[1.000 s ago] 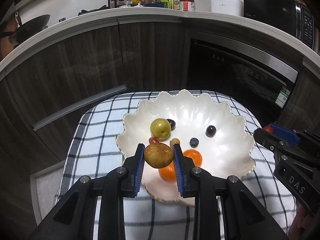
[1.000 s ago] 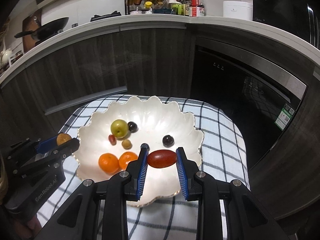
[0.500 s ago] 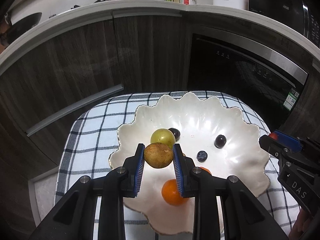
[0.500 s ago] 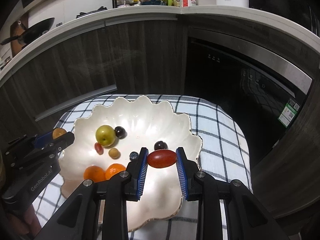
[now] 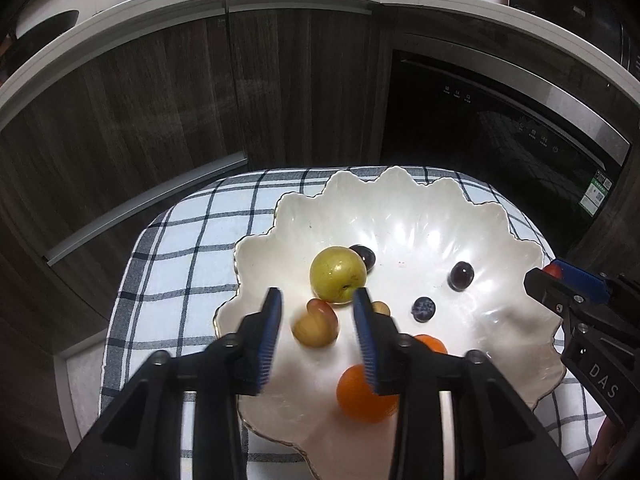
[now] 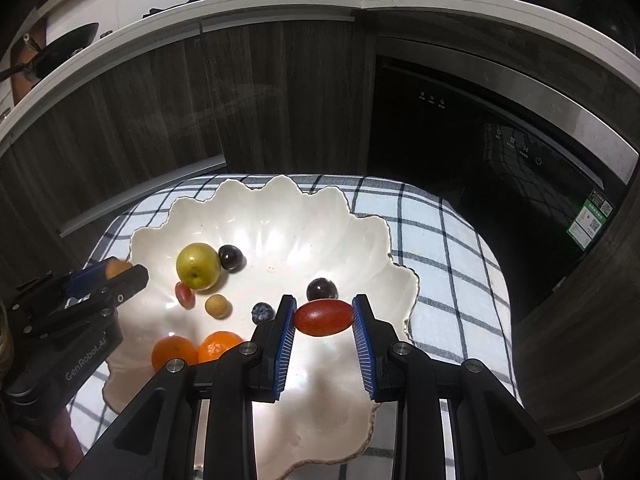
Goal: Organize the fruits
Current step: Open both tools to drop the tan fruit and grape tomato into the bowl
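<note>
left wrist view: i'm opening the left gripper [image 5: 316, 326], its brown fruit [image 5: 314, 330] dropping loose into the scalloped bowl [image 5: 400, 200]; right gripper [image 6: 323, 318] is clamping the red oval fruit [image 6: 323, 317] over it.

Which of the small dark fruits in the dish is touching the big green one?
The dark grape at the green fruit's far side. The other grape and the blueberry lie apart, nearer the right gripper.

Fruit in a bowl on a cloth

The bowl [image 6: 360, 240] sat on the cloth [image 6: 452, 248], before the cabinets [image 6: 280, 100]. Inside, an apple [image 6: 198, 266] lay left of a grape [image 6: 322, 290] (a blueberry [image 6: 263, 313] just before it), with two oranges [image 6: 196, 348] nearest the camera.
</note>
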Demonstrator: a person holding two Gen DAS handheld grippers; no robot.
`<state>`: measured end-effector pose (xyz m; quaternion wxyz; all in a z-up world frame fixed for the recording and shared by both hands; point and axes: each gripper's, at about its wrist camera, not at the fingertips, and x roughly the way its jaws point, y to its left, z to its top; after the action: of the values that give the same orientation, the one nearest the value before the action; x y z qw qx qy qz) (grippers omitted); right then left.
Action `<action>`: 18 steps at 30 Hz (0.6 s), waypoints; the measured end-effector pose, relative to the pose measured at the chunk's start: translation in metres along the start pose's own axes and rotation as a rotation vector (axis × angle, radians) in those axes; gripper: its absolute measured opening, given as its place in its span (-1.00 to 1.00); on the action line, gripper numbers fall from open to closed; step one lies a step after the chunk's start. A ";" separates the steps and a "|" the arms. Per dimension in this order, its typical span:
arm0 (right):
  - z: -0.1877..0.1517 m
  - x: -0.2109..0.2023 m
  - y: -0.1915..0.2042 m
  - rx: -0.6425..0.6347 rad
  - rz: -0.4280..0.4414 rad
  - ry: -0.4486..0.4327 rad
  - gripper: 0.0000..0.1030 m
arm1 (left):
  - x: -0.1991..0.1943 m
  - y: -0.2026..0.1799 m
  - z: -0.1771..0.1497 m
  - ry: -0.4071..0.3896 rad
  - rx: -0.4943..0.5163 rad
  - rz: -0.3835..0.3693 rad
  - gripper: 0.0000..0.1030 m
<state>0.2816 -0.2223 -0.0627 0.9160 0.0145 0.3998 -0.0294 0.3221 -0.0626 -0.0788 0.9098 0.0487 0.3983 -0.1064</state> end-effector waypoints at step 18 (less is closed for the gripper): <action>0.002 -0.027 0.002 0.012 -0.047 -0.052 0.43 | -0.037 0.007 0.000 -0.045 -0.019 0.036 0.49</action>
<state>0.2648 -0.2192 -0.0418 0.9249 0.0097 0.3762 -0.0538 0.2989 -0.0501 -0.0517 0.9208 0.0451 0.3776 -0.0871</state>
